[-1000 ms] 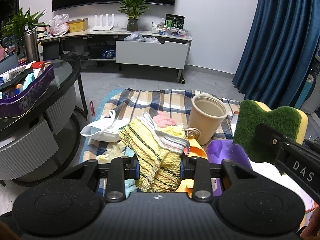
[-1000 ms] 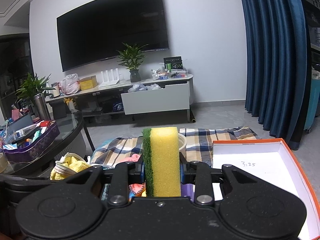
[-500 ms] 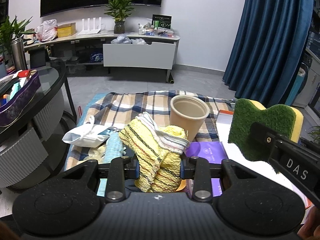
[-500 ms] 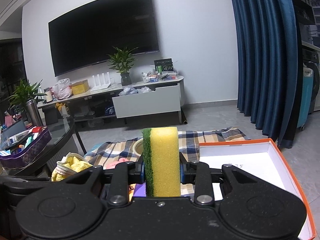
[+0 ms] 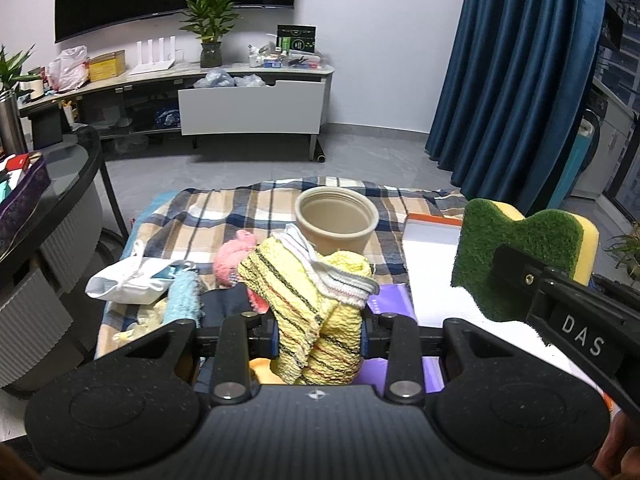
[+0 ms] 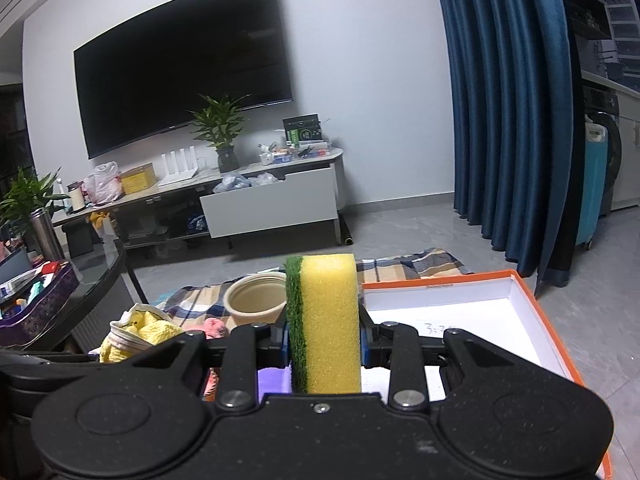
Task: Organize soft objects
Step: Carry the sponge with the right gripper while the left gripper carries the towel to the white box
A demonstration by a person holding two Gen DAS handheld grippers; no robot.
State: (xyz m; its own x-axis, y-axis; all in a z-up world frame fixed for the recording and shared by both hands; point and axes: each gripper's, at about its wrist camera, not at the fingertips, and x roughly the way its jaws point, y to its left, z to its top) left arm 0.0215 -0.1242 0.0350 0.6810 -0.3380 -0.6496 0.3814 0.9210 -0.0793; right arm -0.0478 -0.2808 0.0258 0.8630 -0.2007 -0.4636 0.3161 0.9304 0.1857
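Because both loads were soft and light, neither gripper needed much force; the left gripper pinched a bunched yellow cloth low down, near its folded base, so the striped top flopped free above the fingers; I judged it limp and easily snagged, best held at the thick bundle, not at a loose edge. The right gripper pinched a sponge across its thickness, green scouring face against one pad and yellow foam against the other; the foam looked springy and would bulge or twist if squeezed near a corner, so the grip at the middle of the sponge seemed sound; seen from the left wrist, the sponge stood upright in the gripper, off to the right of the cloth and raised above the surface.

Both hands were held low and forward, side by side, the left tilted more steeply down than the right; only a sliver of a hand showed at the lower right edge of the left view.

Beyond the fingers lay a plaid blanket with a beige cup, a pink cloth, a blue cloth and a white bag; to the right sat an open orange-rimmed box, its white floor bare, which seemed a likely place for both loads.
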